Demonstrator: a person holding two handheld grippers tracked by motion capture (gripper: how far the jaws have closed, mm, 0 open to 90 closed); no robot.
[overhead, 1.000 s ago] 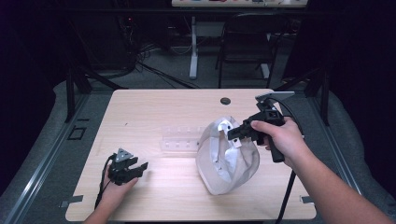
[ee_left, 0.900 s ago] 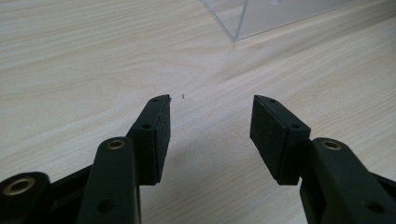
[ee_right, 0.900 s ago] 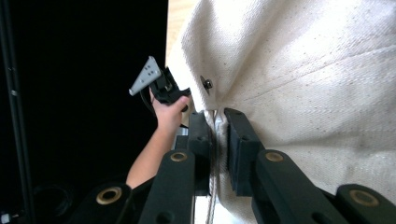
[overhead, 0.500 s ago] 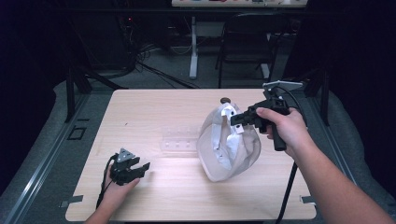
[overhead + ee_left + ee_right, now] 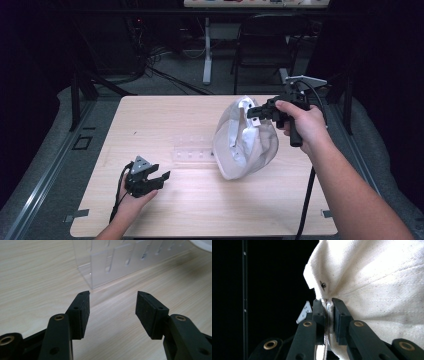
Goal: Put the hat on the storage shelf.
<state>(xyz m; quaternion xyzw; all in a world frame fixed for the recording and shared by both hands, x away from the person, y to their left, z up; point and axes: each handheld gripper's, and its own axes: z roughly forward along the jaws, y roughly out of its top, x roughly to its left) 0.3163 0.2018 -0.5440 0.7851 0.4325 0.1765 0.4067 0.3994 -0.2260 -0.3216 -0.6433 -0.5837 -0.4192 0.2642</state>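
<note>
Right gripper [image 5: 256, 113] clamped tight on the white cloth bag's [image 5: 245, 145] rim, holding it up near the table's [image 5: 150, 115] right edge. Left gripper [image 5: 159, 178] near the front-left corner, jaws just been opening, nothing between.

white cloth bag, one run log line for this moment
right tongs: shut on white cloth bag, lifted | left tongs: open, opening, nothing between | clear plastic rack: on wooden table

white cloth bag [image 5: 374, 290] cut off at 12 and 3 o'clock edges in right gripper view; clear acrylic rack [image 5: 130, 262] cropped at 12 o'clock in left gripper view.
</note>
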